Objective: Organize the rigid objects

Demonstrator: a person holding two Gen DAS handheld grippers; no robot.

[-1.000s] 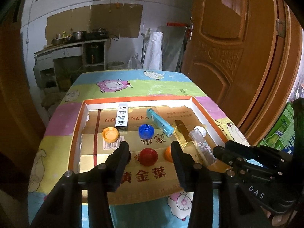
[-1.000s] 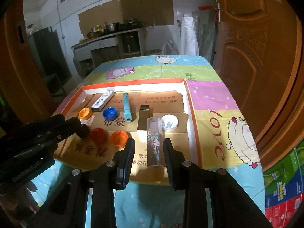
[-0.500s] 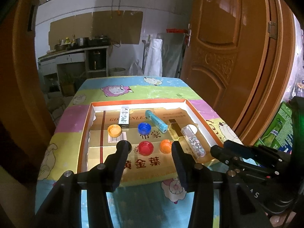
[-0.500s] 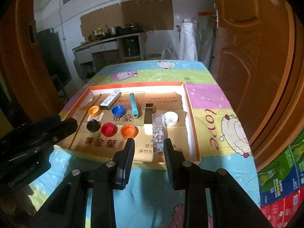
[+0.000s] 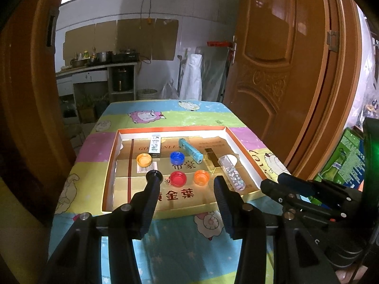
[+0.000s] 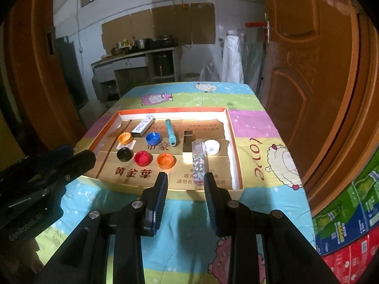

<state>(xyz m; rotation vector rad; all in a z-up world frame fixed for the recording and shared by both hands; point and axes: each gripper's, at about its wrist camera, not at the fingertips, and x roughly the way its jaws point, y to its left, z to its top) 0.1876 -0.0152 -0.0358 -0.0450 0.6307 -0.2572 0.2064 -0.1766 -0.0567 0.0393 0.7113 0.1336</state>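
Both grippers pulled back from the tray [image 6: 231, 127] since a second ago. Left gripper [image 5: 187, 184] jaws apart, empty; right gripper [image 6: 186, 179] narrower gap, also empty, touching nothing. Bottle caps [image 6: 142, 158], teal tube [image 6: 170, 135] and clear bead tube [image 6: 199, 159] lie in tray, ahead of both

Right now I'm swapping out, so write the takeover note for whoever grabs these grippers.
Left gripper: open, empty, short of the tray.
Right gripper: open, empty, also short of the tray.
In the tray: six caps, white stick, teal tube, gold bar, clear vial.
Done: everything sits in the tray, caps roughly in rows.
Left: perhaps straighten the vial; otherwise nothing obvious.
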